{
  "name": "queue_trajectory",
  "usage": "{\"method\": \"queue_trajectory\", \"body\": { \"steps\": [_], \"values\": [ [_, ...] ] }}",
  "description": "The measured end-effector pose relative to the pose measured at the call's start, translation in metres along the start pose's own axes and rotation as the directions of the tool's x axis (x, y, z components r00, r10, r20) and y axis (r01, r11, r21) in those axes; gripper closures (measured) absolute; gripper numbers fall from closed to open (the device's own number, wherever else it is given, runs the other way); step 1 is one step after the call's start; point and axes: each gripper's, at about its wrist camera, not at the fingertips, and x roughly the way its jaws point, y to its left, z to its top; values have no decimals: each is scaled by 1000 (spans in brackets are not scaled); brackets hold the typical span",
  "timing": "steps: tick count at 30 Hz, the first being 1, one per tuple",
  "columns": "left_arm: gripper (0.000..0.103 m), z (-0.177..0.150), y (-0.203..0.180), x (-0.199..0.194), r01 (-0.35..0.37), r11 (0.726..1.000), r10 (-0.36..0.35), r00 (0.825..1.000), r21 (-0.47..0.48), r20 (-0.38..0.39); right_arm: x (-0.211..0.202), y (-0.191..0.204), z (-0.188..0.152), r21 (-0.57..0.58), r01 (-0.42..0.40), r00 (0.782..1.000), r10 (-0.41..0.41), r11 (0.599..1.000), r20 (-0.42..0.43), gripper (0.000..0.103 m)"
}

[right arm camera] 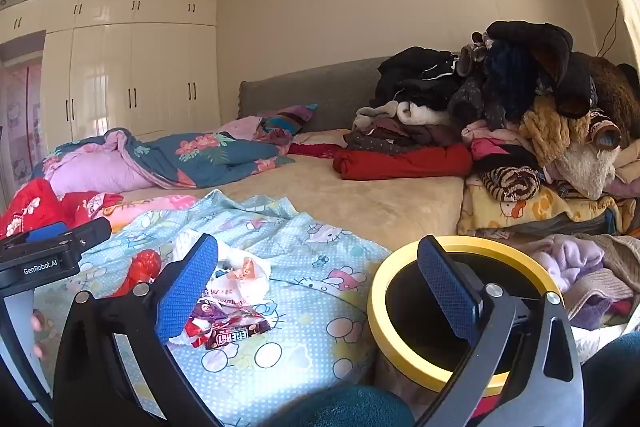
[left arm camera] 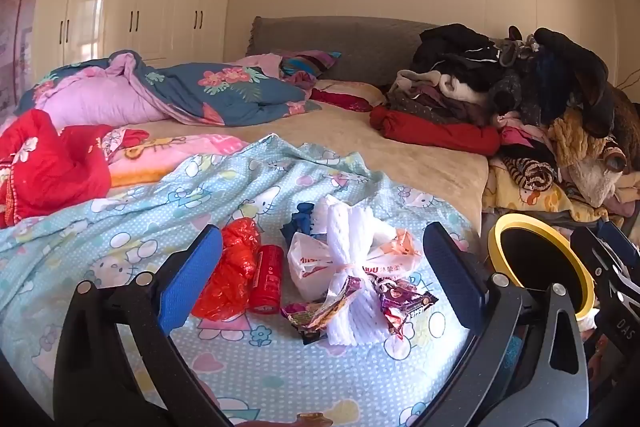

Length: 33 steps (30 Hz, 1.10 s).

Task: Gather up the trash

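Note:
A heap of trash lies on the light-blue Hello Kitty sheet (left arm camera: 120, 219): a red plastic bag (left arm camera: 230, 267), a red can (left arm camera: 267, 279), a white plastic bag (left arm camera: 316, 263), white tissue (left arm camera: 356, 227), a blue scrap (left arm camera: 302, 221) and purple snack wrappers (left arm camera: 400, 301). My left gripper (left arm camera: 324, 283) is open, its blue pads on either side of the heap. A yellow-rimmed bin (right arm camera: 460, 311) stands at the bed's right edge. My right gripper (right arm camera: 316, 291) is open and empty, between the wrappers (right arm camera: 228, 327) and the bin, with its right finger in front of the bin's mouth.
A big pile of clothes (right arm camera: 520, 107) fills the bed's right side by the wall. A floral quilt (left arm camera: 192, 91) and red garment (left arm camera: 44, 163) lie at the left. A bare beige mattress strip (left arm camera: 360, 139) runs behind the sheet. White wardrobes (left arm camera: 132, 7) stand at the back.

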Motion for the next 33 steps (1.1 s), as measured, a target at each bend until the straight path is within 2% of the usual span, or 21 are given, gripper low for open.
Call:
{"method": "queue_trajectory", "body": {
  "steps": [1,15,17,33],
  "values": [
    [11,0,0,0,2,1000,-2,1000,-3,-1,-2,1,0,-16,8,1000,-8,1000,20,6],
    [11,4,-7,-5,20,1000,-20,1000,-3,6,-1,0,14,-18,14,1000,-13,1000,22,6],
    [11,5,-9,-4,25,1000,-25,1000,0,6,-2,5,5,-27,12,1000,-11,1000,25,6],
    [11,3,-4,-7,38,999,-38,999,-11,19,-6,2,7,-31,18,999,-17,999,35,6]
  ]
}}
